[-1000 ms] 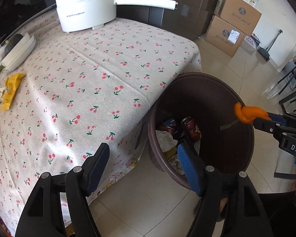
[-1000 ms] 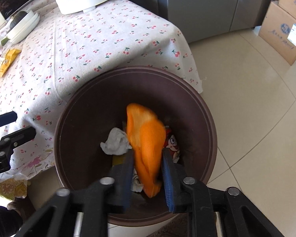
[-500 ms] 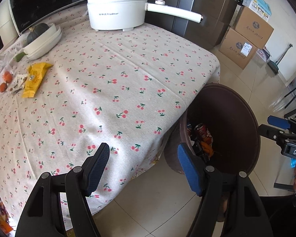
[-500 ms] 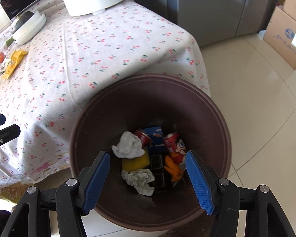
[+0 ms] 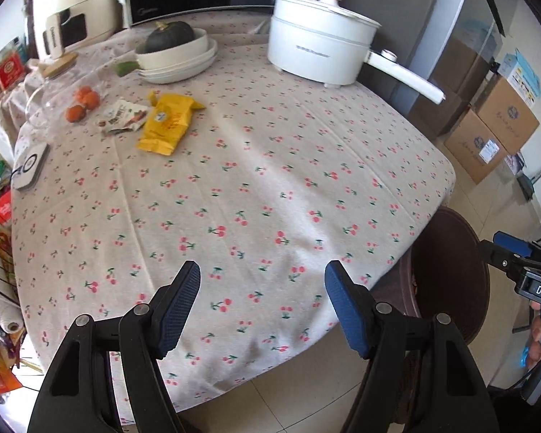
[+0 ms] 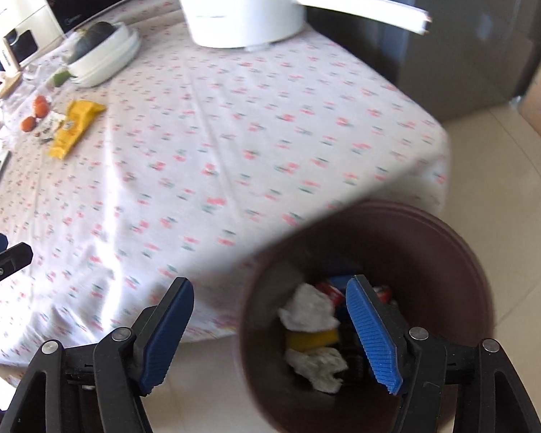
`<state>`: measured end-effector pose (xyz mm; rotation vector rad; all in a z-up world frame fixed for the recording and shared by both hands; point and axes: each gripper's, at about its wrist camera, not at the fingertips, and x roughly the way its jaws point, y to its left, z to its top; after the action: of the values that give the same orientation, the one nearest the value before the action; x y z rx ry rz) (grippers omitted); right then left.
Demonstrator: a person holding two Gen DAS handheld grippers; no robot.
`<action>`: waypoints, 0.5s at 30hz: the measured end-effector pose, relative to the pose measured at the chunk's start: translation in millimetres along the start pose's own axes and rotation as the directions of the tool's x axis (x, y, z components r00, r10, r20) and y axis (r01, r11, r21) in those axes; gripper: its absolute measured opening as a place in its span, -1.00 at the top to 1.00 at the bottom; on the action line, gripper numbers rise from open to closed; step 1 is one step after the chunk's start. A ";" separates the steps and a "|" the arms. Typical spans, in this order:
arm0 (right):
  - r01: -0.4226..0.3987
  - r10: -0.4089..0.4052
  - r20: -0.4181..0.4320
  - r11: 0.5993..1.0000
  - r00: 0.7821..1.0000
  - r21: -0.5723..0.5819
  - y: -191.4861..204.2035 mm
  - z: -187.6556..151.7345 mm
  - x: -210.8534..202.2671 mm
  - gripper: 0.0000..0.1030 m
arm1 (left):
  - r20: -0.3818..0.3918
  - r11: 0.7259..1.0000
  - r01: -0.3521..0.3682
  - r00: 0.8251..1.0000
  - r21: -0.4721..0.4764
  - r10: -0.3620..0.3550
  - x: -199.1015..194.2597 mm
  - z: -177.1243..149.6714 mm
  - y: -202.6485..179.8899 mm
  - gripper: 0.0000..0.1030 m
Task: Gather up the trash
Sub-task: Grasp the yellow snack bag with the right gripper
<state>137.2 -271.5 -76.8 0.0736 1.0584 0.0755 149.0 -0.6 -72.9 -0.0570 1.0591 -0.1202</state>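
My left gripper (image 5: 262, 270) is open and holds nothing, hovering over the near edge of the cherry-print tablecloth (image 5: 256, 166). My right gripper (image 6: 269, 283) hangs between the table edge and the brown trash bin (image 6: 451, 231); its jaws are opening with nothing between them. The bin holds crumpled tissues (image 6: 308, 310), a yellow piece (image 6: 312, 339) and cans. A yellow wrapper (image 5: 167, 122) and a small printed snack wrapper (image 5: 124, 117) lie at the table's far left. In the left wrist view the bin (image 5: 451, 270) stands on the floor to the right of the table.
A white electric pot (image 5: 317, 50) with a long handle stands at the back. Stacked white bowls with a dark squash (image 5: 178, 54) and small oranges (image 5: 83, 103) sit at the far left. Cardboard boxes (image 5: 494, 126) line the wall on the right. Tiled floor surrounds the bin.
The orange peel left my right gripper and landed in the bin as its jaws opened. Both grippers swung left from the bin toward the table, bringing the wrappers into view.
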 end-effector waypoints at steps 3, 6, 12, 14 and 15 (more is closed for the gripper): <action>-0.029 0.029 -0.003 0.999 1.000 -0.013 29.0 11.9 10.1 -0.48 | 0.017 0.997 -0.038 0.999 -0.063 0.039 -8.6 3.9 32.5 -0.44; -0.052 0.052 0.000 0.998 0.999 -0.028 59.4 23.9 20.7 -0.53 | 0.033 0.988 -0.099 0.994 -0.118 0.104 -16.8 5.6 64.7 -0.44; -0.079 0.080 0.008 0.995 0.997 -0.066 126.4 52.1 53.3 -0.59 | 0.033 0.955 -0.197 0.977 -0.220 0.209 -17.0 8.9 132.3 -0.44; -0.092 0.093 0.008 0.994 0.996 -0.063 146.9 61.8 67.8 -0.60 | 0.031 0.943 -0.230 0.969 -0.240 0.244 -13.6 11.8 150.6 -0.44; -0.099 0.099 0.003 0.993 0.995 -0.069 158.8 65.9 77.0 -0.60 | 0.031 0.937 -0.243 0.966 -0.252 0.258 -11.7 14.3 160.3 -0.44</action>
<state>228.1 -107.6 -96.0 0.0646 1.0442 0.2012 167.2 159.7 -72.6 -0.1485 1.0043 0.2444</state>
